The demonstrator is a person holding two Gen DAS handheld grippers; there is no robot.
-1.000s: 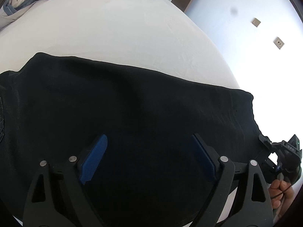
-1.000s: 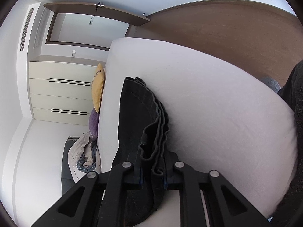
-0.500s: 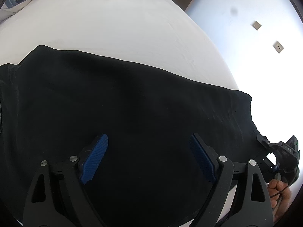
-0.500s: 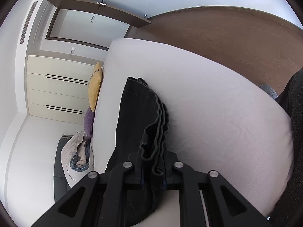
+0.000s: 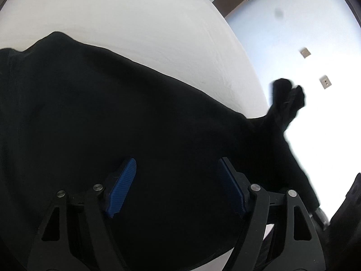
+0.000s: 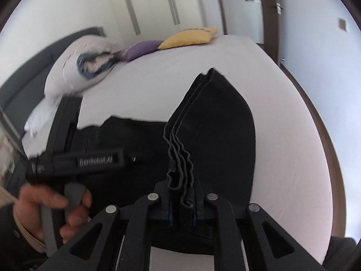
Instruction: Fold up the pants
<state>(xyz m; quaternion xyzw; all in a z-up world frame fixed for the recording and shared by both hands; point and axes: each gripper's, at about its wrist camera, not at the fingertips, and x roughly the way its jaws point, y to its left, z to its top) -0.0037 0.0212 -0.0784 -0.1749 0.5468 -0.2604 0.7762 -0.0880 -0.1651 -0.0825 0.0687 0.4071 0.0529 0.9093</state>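
Black pants [image 5: 112, 113] lie spread across the white bed [image 5: 135, 22]. My left gripper [image 5: 178, 180] hovers low over the middle of them, blue pads [image 5: 123, 187] apart and closing, the cloth under them and not pinched. At the right of that view the leg end [image 5: 286, 103] is lifted off the bed and blurred. In the right wrist view my right gripper [image 6: 182, 196] is shut on the stacked, wavy hems [image 6: 178, 153] of the pants [image 6: 221, 124], which hang from it down to the bed. A hand [image 6: 54, 205] holds the left gripper's handle [image 6: 79, 160] at the left.
A white bundle of bedding [image 6: 79, 67], a purple cushion [image 6: 140, 49] and a yellow cushion [image 6: 189, 37] sit at the head of the bed [image 6: 282, 113]. A white wardrobe [image 6: 158, 4] stands behind. The mattress edge curves down the right, by the wall [image 5: 304, 52].
My right gripper has rolled upright and swung up over the bed with the hems, lifting the leg end at the right of the left view. The left pads have come closer together.
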